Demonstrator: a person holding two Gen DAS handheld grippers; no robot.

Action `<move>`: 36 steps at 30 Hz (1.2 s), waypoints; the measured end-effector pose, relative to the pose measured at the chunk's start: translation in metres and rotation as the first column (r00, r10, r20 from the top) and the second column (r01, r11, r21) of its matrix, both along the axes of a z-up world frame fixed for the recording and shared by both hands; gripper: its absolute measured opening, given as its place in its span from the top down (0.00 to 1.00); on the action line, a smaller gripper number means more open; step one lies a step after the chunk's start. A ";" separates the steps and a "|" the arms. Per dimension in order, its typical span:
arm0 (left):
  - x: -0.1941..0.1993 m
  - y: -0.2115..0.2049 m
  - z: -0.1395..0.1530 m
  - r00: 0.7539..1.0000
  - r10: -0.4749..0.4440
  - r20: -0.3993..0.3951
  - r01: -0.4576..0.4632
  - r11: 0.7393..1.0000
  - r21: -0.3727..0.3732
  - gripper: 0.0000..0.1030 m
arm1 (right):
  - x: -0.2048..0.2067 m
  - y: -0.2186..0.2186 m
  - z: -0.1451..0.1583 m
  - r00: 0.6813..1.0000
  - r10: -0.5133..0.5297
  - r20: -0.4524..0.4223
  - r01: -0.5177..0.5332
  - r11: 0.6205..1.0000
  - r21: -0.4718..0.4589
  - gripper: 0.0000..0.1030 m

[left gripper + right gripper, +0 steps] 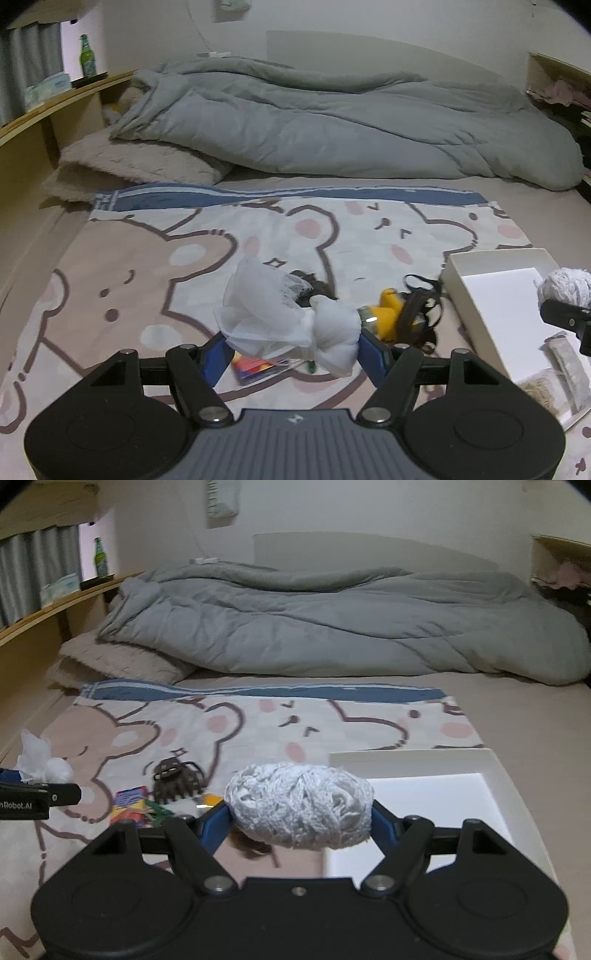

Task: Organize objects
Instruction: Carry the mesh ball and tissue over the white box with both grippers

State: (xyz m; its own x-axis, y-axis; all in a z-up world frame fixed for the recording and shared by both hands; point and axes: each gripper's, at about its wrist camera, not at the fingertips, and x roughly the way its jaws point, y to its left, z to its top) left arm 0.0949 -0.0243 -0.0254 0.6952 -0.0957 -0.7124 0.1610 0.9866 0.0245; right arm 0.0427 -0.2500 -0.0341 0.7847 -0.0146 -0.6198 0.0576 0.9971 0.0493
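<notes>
My left gripper (291, 345) is shut on a white gauzy bow-like cloth piece (280, 317), held above the bear-print blanket (147, 266). My right gripper (301, 814) is shut on a pale grey ball of yarn (301, 805), which hangs beside the left edge of a white open box (424, 794). The same box (498, 295) and the yarn ball (563, 288) show at the right of the left wrist view. On the blanket lie a brown claw hair clip (177, 777), a colourful small packet (131, 806), a yellow item (388, 314) and a dark strap (421, 306).
A crumpled grey duvet (332, 122) and a beige pillow (136, 162) fill the far half of the bed. A wooden ledge (55, 107) on the left carries a green bottle (85, 55) and tissue packs. Packets (565, 369) lie in the box's near end.
</notes>
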 end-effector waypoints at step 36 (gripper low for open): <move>0.002 -0.157 -0.024 0.965 -0.261 -0.025 0.257 0.961 -0.100 0.31 | -0.055 -0.171 -0.021 0.953 -0.300 -0.031 0.300 0.954 -0.009 0.24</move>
